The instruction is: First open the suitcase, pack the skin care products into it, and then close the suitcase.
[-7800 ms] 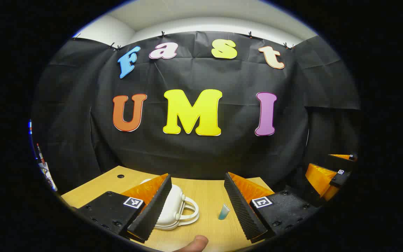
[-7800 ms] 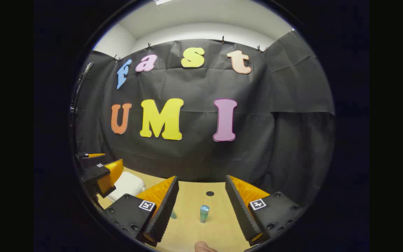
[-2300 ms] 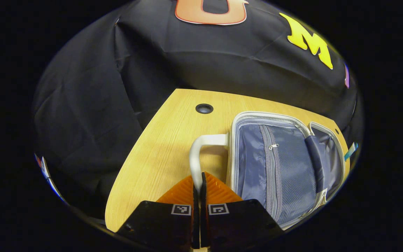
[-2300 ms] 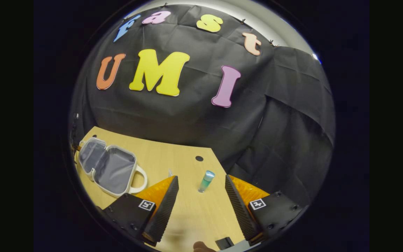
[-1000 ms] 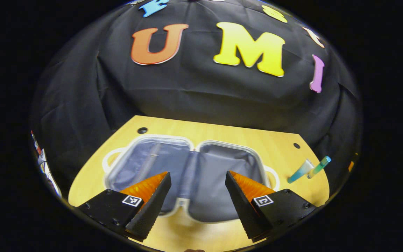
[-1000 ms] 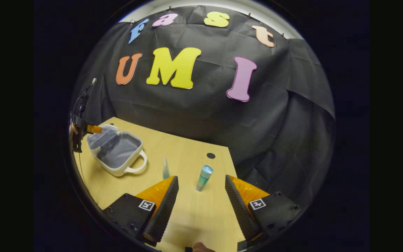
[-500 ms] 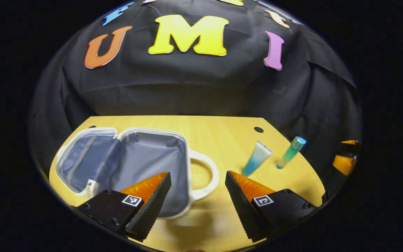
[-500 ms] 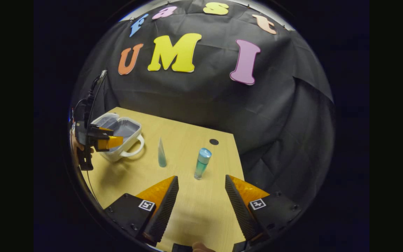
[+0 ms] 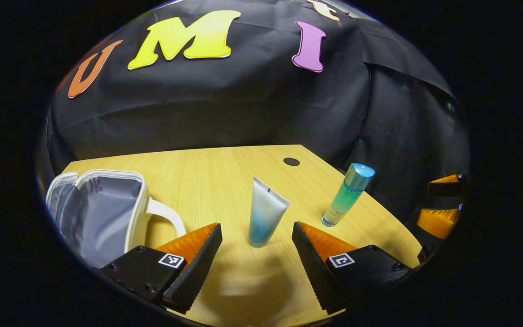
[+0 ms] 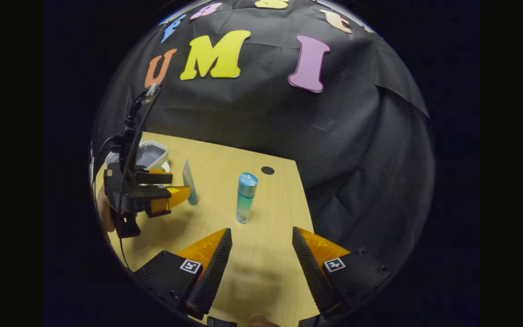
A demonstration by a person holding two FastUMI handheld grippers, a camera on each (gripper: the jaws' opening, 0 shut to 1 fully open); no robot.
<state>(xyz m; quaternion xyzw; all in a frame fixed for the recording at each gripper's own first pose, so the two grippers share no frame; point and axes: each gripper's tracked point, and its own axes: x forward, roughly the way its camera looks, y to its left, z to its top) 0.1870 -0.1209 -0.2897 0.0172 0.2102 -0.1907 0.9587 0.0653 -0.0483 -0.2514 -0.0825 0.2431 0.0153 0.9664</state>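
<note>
I have the left claw (image 9: 257, 247) spread wide and holding nothing, lined up on the white-to-blue soft plastic tube (image 9: 266, 212) that stands on its cap near the middle of the pale wooden tabletop (image 9: 225, 168). The right claw (image 10: 261, 254) is just as wide and idle, pointed at the slim green-to-blue bottle with the blue cap (image 10: 245, 197), which stands upright nearer the tabletop's right edge. The small white hard-shell suitcase with grey lining (image 9: 102, 209) lies open toward the left edge, its handle facing the tube. My worry is the tube: it balances on a narrow cap and looks top-heavy, so if one finger meets it before the other, I judge it tips and rolls. A hard squeeze could also crush its soft body, and it might slide out on the lift. The bottle stands just beside the tube, so a wide sideways sweep risks knocking it toward the edge. The two claws also work close together here and could collide.
</note>
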